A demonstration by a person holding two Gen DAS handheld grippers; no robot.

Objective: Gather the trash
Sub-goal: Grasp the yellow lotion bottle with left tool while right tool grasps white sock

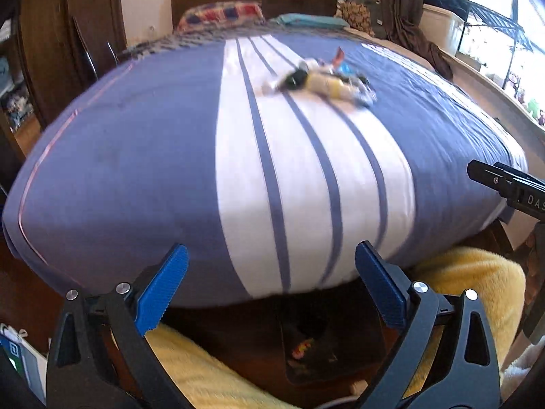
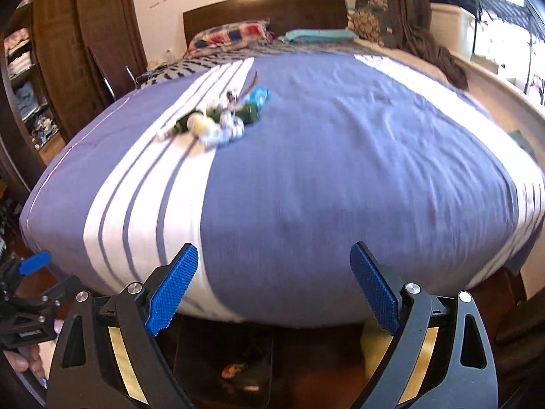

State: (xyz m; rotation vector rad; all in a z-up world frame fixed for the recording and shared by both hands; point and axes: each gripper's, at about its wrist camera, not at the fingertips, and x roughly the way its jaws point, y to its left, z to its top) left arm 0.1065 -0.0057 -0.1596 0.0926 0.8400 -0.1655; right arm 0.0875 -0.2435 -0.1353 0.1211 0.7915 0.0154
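A small heap of trash (image 1: 323, 80) lies on the blue and white striped bed cover (image 1: 153, 156), far up the bed: wrappers, a dark bottle, pale crumpled pieces. It also shows in the right wrist view (image 2: 218, 119) on the cover (image 2: 340, 170). My left gripper (image 1: 272, 259) is open and empty, at the foot of the bed. My right gripper (image 2: 274, 259) is open and empty, also at the foot. The trash is well beyond both. A dark bin (image 1: 327, 344) with some scraps inside stands on the floor below the bed's foot, also seen from the right wrist (image 2: 235, 364).
Yellow fluffy fabric (image 1: 470, 286) lies by the bin. A wooden wardrobe (image 2: 85, 34) stands left, a headboard with pillows (image 2: 231, 34) at the far end, a window and clothes (image 2: 442, 54) on the right. The other gripper's body shows at the right edge (image 1: 511, 184).
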